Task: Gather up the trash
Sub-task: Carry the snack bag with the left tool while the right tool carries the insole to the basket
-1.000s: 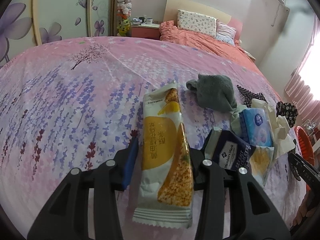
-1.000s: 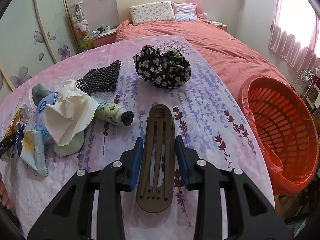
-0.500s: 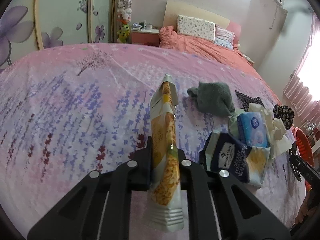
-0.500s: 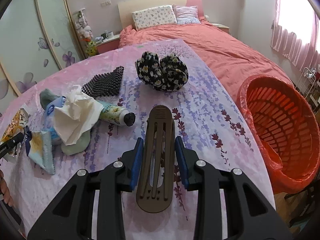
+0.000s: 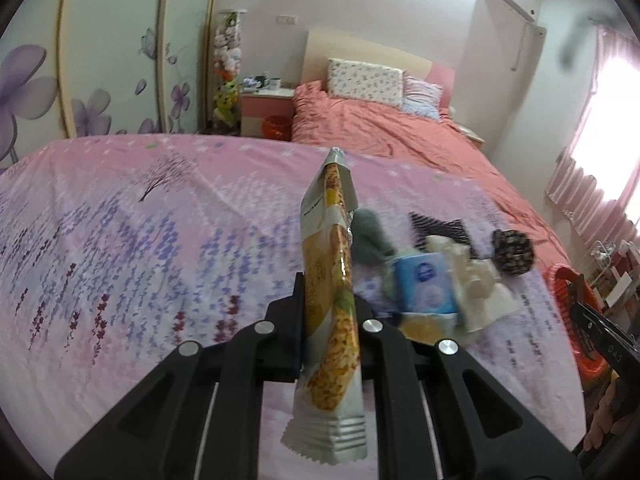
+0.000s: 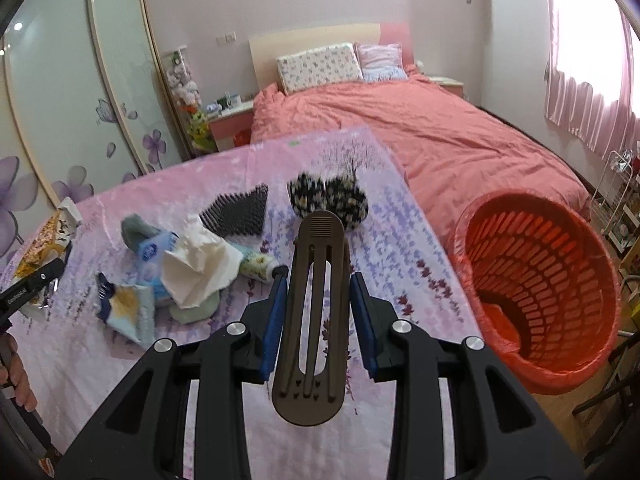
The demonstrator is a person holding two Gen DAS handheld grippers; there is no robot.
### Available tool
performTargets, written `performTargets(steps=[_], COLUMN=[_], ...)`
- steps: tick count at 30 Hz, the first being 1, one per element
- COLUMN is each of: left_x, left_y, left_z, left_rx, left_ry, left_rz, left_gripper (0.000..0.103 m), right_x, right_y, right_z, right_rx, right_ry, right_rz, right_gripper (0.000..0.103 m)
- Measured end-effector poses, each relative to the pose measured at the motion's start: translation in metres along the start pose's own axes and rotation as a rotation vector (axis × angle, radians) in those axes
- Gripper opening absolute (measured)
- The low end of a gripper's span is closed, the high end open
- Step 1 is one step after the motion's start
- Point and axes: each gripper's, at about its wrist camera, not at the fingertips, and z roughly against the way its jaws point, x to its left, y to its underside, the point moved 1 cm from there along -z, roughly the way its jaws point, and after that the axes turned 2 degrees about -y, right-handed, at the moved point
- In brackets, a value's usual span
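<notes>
My left gripper (image 5: 329, 308) is shut on a yellow and white snack wrapper (image 5: 326, 264), pinched edge-on and hanging clear above the pink floral bedspread (image 5: 140, 240). My right gripper (image 6: 318, 280) is shut on a long brown slotted plastic piece (image 6: 316, 320), its blue pads pressed against both sides, also lifted off the spread. An orange slatted basket (image 6: 540, 256) with a liner stands on the floor to the right of the bed edge. The same wrapper (image 6: 44, 240) shows at the far left of the right wrist view.
On the spread lie a crumpled tissue (image 6: 200, 268), a blue tissue pack (image 6: 154, 252), a tube (image 6: 260, 268), a dark blue wrapper (image 6: 128, 308), a grey sock (image 6: 136, 228), a black mesh piece (image 6: 236, 212) and a floral bundle (image 6: 328, 200). A coral bed (image 6: 440, 136) lies behind.
The left jaws closed on the wrapper, folding it on edge, and lifted it off the spread. The right gripper rose too, still holding the brown piece.
</notes>
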Motion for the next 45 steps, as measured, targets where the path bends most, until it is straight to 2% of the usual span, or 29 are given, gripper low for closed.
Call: performTargets(steps=[10, 18, 33, 45], left_x=[-0.064, -0.124, -0.269, -0.386], left_y=[-0.001, 0.002, 0.017, 0.044], left_z=[0.028, 0.035, 0.028, -0.015], left_rx=[-0.032, -0.039, -0.014, 0.061], left_ry=[0.112, 0.222, 0.436, 0.546], left_rz=[-0.065, -0.118, -0.239, -0.374], left_gripper=[0.012, 0.012, 0.012, 0.013], right_x=[-0.007, -0.031, -0.121, -0.197], right_y=[-0.008, -0.013, -0.022, -0.036], right_z=[0.040, 0.060, 0.075, 0.060], right_rx=[-0.103, -0.154, -0.220, -0.234], right_ry=[-0.003, 0.014, 0.108, 0.148], right_rz=[0.019, -0.008, -0.141, -0.254], right_gripper=[0.033, 0.033, 0.033, 0.033])
